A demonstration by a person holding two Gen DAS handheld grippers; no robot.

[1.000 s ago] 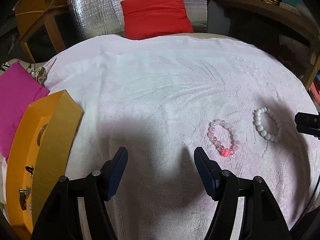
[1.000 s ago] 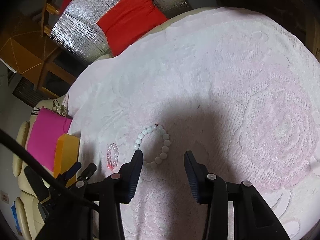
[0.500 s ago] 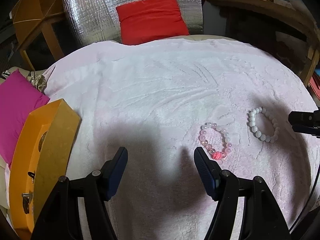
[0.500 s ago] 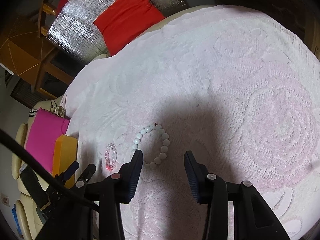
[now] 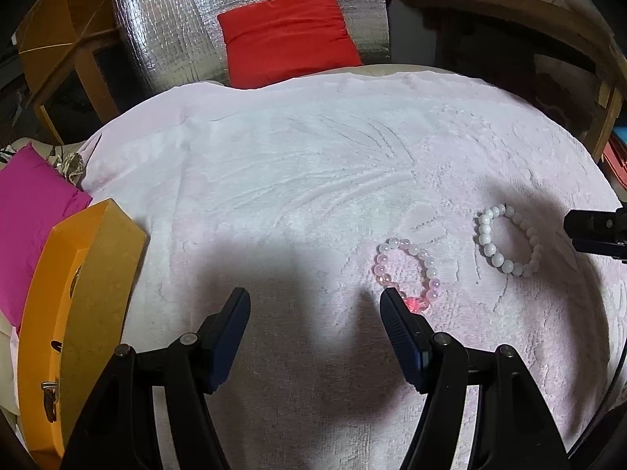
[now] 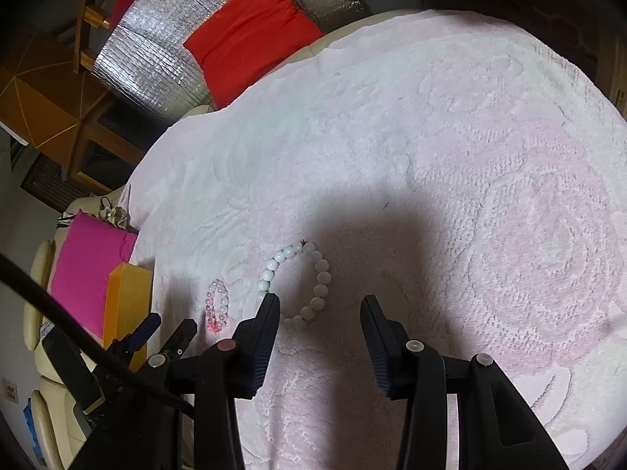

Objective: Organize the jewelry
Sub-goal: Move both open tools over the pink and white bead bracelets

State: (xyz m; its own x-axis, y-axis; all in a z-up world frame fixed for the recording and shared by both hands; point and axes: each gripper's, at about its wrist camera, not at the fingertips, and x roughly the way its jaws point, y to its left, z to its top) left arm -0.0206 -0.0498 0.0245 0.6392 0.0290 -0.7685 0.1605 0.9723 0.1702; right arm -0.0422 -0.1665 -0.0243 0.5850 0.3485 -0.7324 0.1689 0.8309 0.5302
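Pink beads and white beads lie loose on the towel: the pink bracelet (image 5: 407,272) right of centre, the white bracelet (image 5: 507,244) further right. Neither has reached the orange box (image 5: 82,301) at the left edge, so sorting looks unstarted. Left tool (image 5: 315,303) and right tool (image 6: 320,307) are spread, pinching nothing.

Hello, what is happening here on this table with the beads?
A person holds two grippers over a pink towel. Both are open and empty. The left gripper hovers beside the pink bracelet, and the right gripper hovers near the white bracelet. Both bracelets lie flat, apart from each other. An orange box waits at the left edge.
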